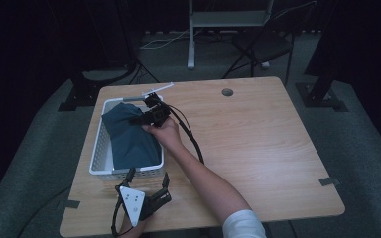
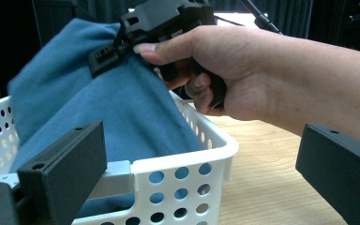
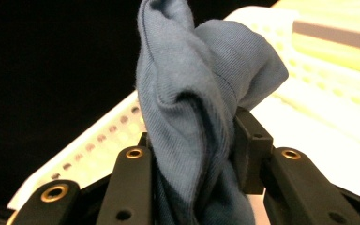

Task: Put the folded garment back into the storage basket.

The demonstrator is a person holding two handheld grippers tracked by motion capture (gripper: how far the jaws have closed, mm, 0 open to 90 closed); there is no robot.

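**Cloth in basket, right claw clamped**

We found the blue cloth [image 1: 129,136] lying in the white basket [image 1: 99,148] on the table [image 1: 258,144]. Our right gripper [image 1: 144,118] pinched a bunched fold. Our left gripper [image 1: 146,191] hung just beside the basket's near wall, jaws apart, holding nothing.

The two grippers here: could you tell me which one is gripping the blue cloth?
The right gripper, over the white basket, is shut on the blue cloth. The left gripper rests open by the basket's near side, holding nothing.
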